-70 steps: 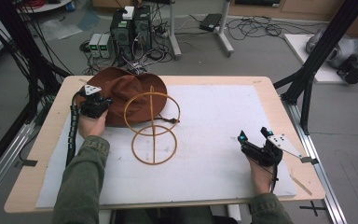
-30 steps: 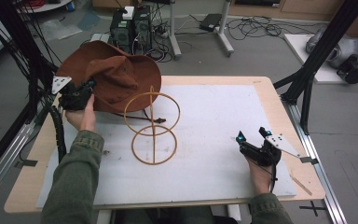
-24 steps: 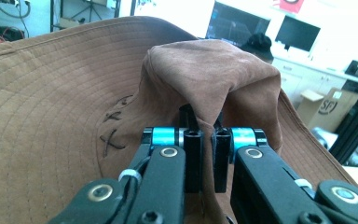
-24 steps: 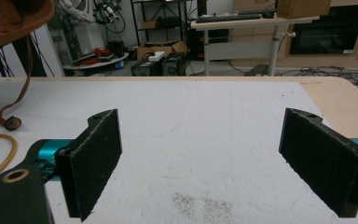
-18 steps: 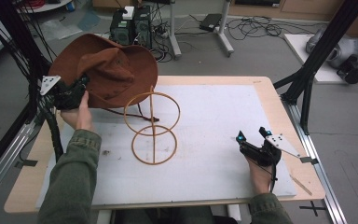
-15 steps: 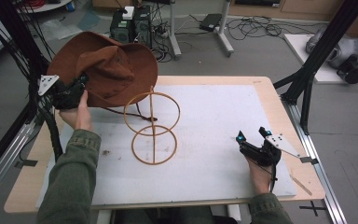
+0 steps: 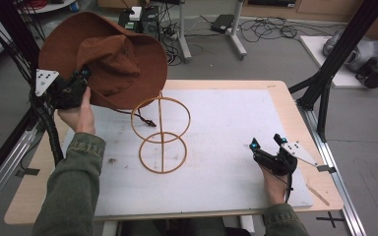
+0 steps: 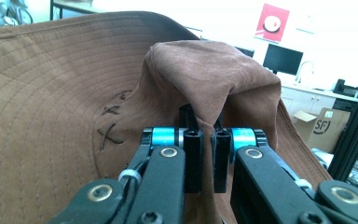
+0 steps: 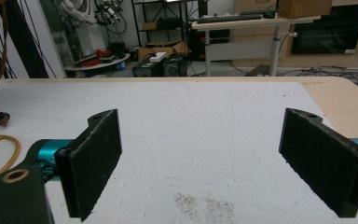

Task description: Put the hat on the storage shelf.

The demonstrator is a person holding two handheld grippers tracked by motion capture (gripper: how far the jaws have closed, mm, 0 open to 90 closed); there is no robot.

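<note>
High view: the left gripper holds a brown suede wide-brimmed hat aloft above the table's far-left corner, its jaws clenched on a fold of the crown; the hat's cord dangles beside a round wooden wire-frame hat stand upright on the white mat; the right gripper rests near the mat's right edge, jaws spread wide and empty.

Even, soft overhead light fills the room, leaving faint shadows on the table. In the left gripper view the background blows out to white glare. Detail is slightly soft and grainy throughout.
</note>
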